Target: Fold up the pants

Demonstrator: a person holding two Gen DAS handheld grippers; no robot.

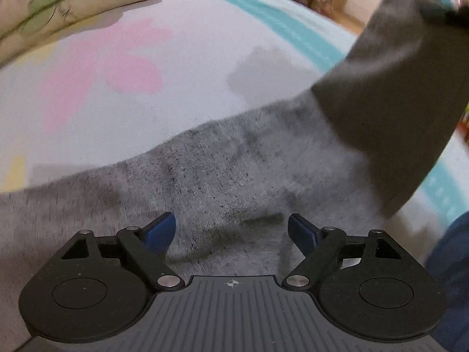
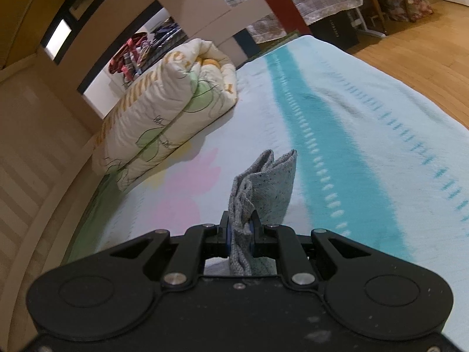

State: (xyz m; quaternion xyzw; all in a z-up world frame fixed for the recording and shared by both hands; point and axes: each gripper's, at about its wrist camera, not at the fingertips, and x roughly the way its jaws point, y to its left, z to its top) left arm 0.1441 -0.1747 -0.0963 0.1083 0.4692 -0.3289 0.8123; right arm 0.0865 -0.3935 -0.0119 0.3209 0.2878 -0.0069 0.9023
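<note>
Bed sheet (image 1: 117, 111) lies wide and bare ahead, your left gripper (image 1: 231, 231) gapes empty over the pants (image 1: 219, 176), your right gripper (image 2: 241, 234) pinches their bunched edge.

No readable text, label, brand or number anywhere. Faint lettering on dark box (image 2: 337, 29) by far bed too small and blurred to make out.

Left gripper (image 1: 231, 231) above grey pants (image 1: 205, 176), jaws wide apart, nothing between. Pants spread over pale bedsheet (image 1: 117, 88); one end lifted, hanging dark at right. Folded quilt (image 1: 58, 8) far left.
</note>
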